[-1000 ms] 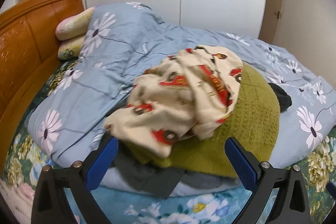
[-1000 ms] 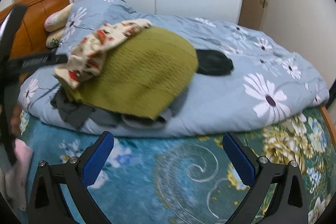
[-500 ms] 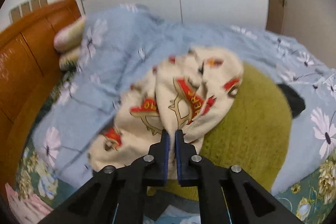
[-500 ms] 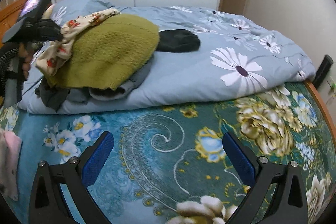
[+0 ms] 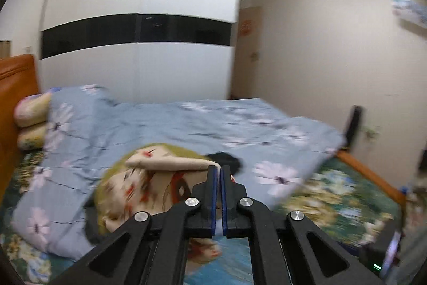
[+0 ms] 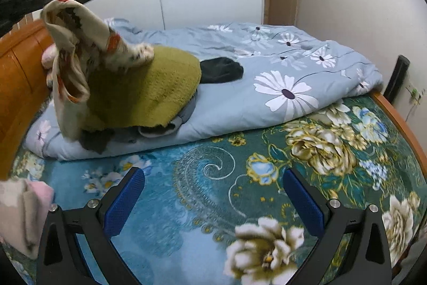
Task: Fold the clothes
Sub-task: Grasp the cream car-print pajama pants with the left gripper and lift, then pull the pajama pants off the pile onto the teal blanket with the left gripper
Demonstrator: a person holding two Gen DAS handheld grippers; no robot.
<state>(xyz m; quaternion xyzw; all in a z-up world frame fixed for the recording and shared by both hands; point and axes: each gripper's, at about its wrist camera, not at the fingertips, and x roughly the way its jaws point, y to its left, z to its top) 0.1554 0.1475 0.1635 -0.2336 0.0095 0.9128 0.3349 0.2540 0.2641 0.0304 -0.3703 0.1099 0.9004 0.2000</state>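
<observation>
Left wrist view: the left tongs (image 5: 218, 171) are clamped on an edge of the cream printed garment (image 5: 149, 186), with cloth pinched between the blue pads. The rest of it trails down and to the left from the tips, over the green knitted garment (image 5: 117, 170) on the blue floral duvet (image 5: 165, 124).

Right wrist view: the right tongs (image 6: 213, 200) stand wide apart and empty, low over the teal floral bedspread (image 6: 213, 159). The cream garment hangs raised at upper left, its long axis running downward from the left tongs' grip, its lower end draping beside the pile. It lies well apart from the right tongs, up and to their left, so the left hand has it; the right would likely need to reach that way for a free edge.
</observation>
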